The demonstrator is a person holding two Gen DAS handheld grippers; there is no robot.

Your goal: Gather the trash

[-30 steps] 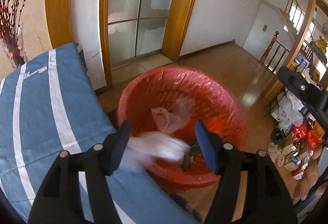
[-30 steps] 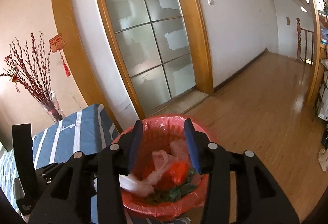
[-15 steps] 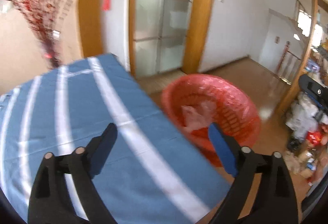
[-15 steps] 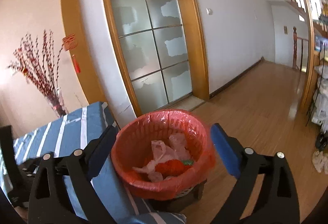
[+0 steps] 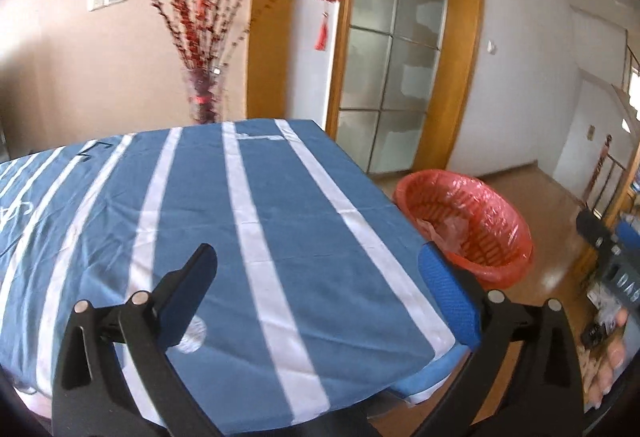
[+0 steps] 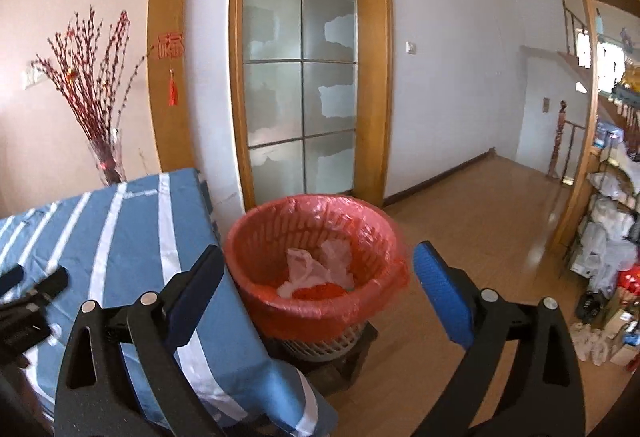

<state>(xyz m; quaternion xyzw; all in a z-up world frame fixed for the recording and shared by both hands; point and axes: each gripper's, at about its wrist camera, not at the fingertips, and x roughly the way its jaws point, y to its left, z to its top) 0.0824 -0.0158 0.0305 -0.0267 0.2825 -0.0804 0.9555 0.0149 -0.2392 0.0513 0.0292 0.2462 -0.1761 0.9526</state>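
Trash [image 5: 448, 227], crumpled clear plastic, lies in the red-lined basket [image 5: 496, 197] beside the striped blue tablecloth [image 5: 256, 221], over which the left gripper [image 5: 320, 291] tilts, jaws just opened wide, empty. From the right wrist, the right gripper [image 6: 320, 289] angles down, jaws just spread, framing the bin's crinkled film liner without touching it.

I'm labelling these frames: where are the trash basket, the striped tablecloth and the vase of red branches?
trash basket [image 6: 320, 307]: right wrist view, red liner's near rim.
striped tablecloth [image 5: 200, 205]: left wrist view, blue stripe.
vase of red branches [image 5: 204, 97]: left wrist view, glass body.
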